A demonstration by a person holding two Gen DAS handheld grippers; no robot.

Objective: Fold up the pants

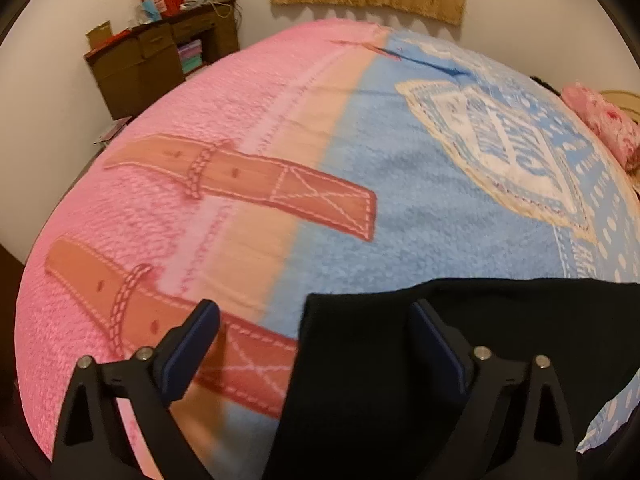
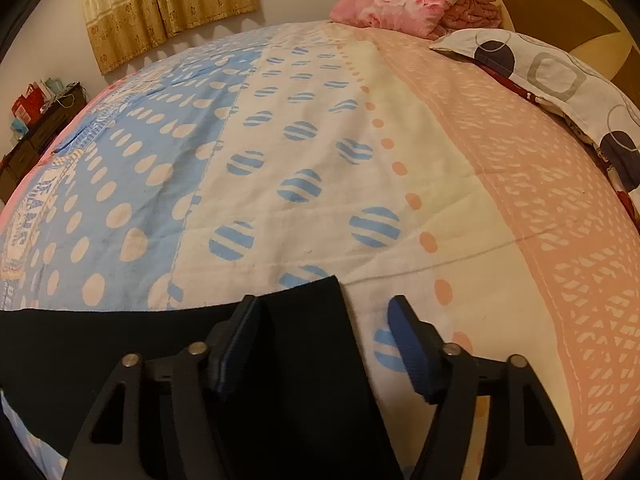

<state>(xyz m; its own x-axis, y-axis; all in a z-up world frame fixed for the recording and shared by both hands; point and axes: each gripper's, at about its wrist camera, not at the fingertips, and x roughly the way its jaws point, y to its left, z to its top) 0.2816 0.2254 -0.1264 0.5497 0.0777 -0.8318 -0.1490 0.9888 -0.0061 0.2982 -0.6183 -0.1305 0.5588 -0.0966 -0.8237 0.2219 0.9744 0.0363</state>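
Black pants lie flat on the patterned blanket, stretched between the two views. In the left wrist view my left gripper is open; its jaws straddle the pants' left end, whose edge runs between them. In the right wrist view the pants reach in from the left and their right end lies between the jaws of my open right gripper. Neither gripper holds the cloth. The parts of the pants under the grippers are hidden.
The blanket covers a large bed, pink and blue on the left, cream and peach on the right. A brown cabinet stands by the far wall. Pillows and a folded pink quilt lie at the headboard. Curtains hang behind.
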